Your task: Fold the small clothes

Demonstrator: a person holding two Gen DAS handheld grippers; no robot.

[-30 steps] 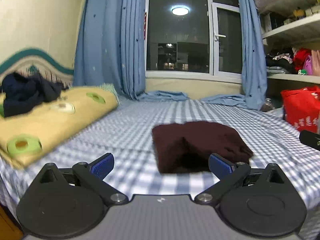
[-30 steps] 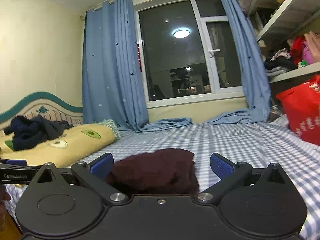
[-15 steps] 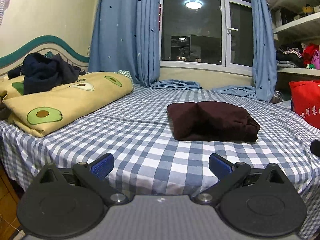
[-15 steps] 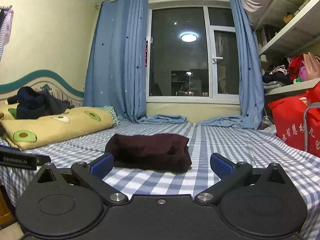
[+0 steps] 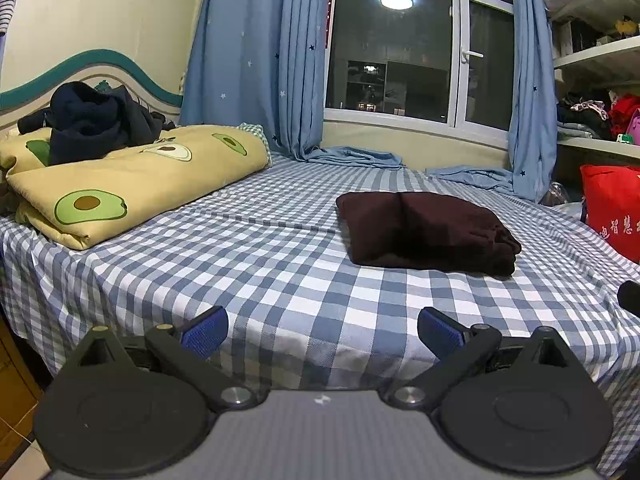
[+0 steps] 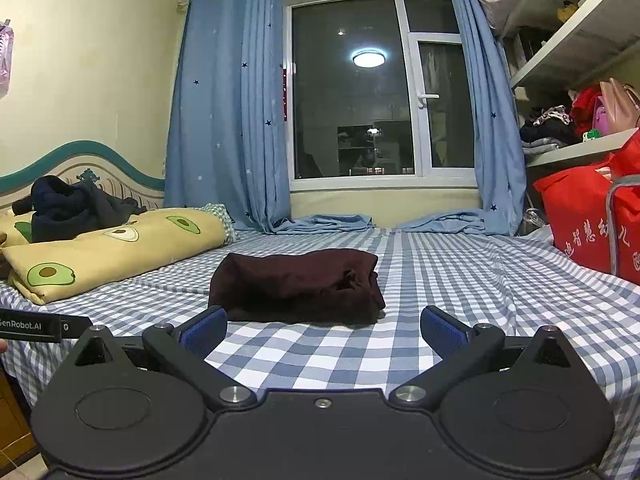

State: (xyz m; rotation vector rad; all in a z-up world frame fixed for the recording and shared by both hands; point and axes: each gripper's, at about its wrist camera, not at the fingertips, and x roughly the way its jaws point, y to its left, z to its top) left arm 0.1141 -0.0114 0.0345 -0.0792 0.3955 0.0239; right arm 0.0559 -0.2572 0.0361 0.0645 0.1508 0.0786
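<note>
Both fingers (image 6: 444, 330) spread, folded garment (image 6: 296, 286) lying ahead, untouched.

A folded garment (image 5: 424, 232) lies on the bed (image 5: 280, 272), ahead of both grippers and apart from them. To its left a quilt (image 5: 132, 188) rests on the bed with a heap of clothes (image 5: 92, 120) on top, before the headboard (image 5: 100, 68). Behind the bed stands the window (image 6: 360, 92), curtains (image 6: 228, 120) on either side. A bag (image 6: 580, 216) sits to the right, under shelves (image 6: 580, 148).
</note>
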